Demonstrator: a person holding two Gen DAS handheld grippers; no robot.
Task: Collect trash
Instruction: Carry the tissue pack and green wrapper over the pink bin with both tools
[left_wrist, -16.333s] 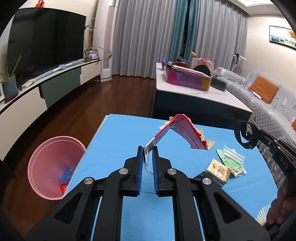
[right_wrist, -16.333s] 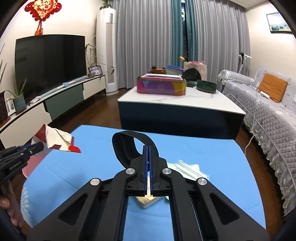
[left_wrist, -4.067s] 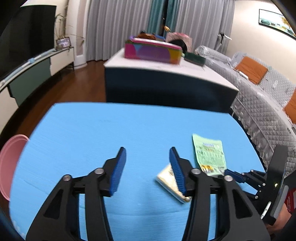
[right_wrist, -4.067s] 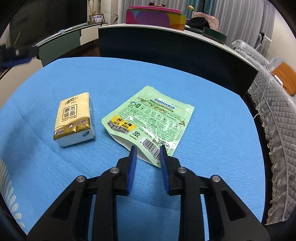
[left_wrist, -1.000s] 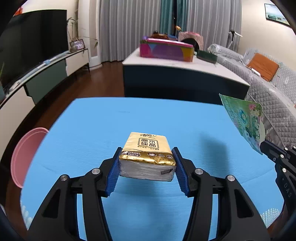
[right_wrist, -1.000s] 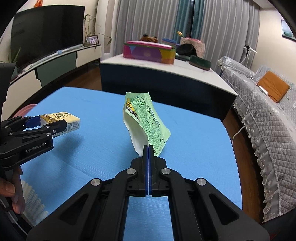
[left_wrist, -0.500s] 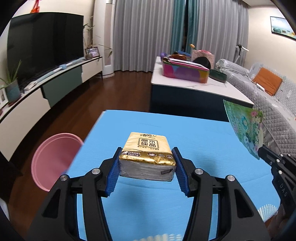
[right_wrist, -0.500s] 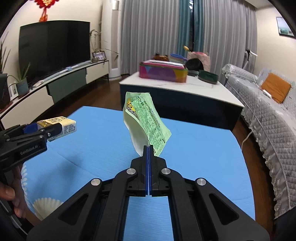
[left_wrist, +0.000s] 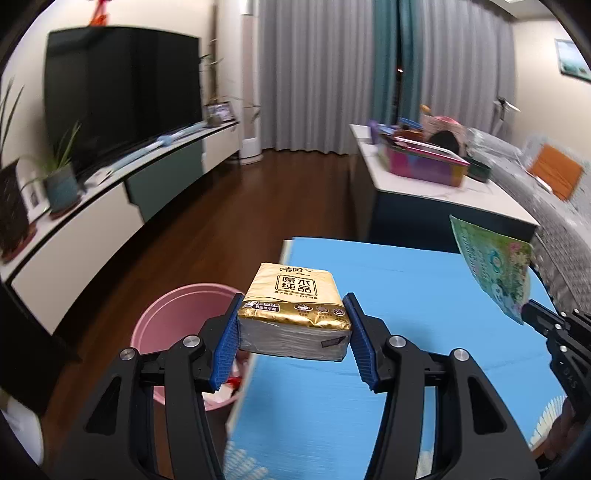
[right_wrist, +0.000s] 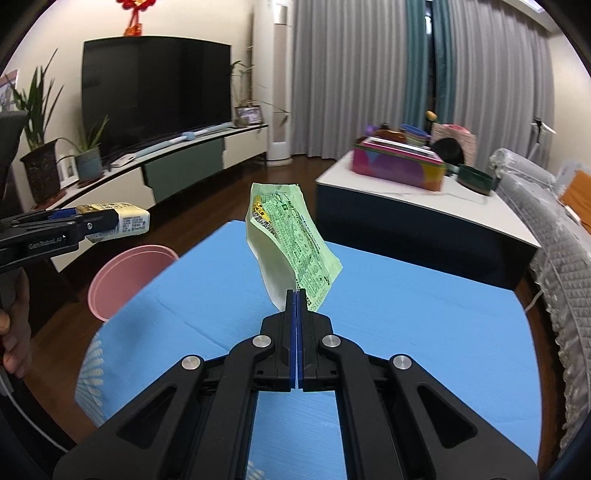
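**Op:** Gold-foil tissue pack (left_wrist: 295, 314) is off the blue table (left_wrist: 406, 369), held in the air at the table's left edge, just above and beside the pink bin (left_wrist: 173, 310) on the floor. I read this as the carry-to-bin step, drop not yet made.

**Obs:** And the second item?

**Op:** Green pouch (right_wrist: 291, 243) is also lifted, standing upright over the middle of the table, well apart from the bin. The table top shows no other litter in either wrist view. The bin already has something red and white at its bottom; I cannot tell what.

**Obs:** So what is left?

**Op:** My judgement: two drops, pack first since it is nearer, then the pouch.

**Obs:** Tong states?

**Op:** Left gripper (left_wrist: 293, 343) stands about half spread, both blue pads pressed on the pack's short sides. Right gripper (right_wrist: 296, 299) is fully together, pinching the pouch's lower corner between its pads.

**Obs:** Risk?

**Op:** Pouch hangs from one corner only; it may swing or slip.
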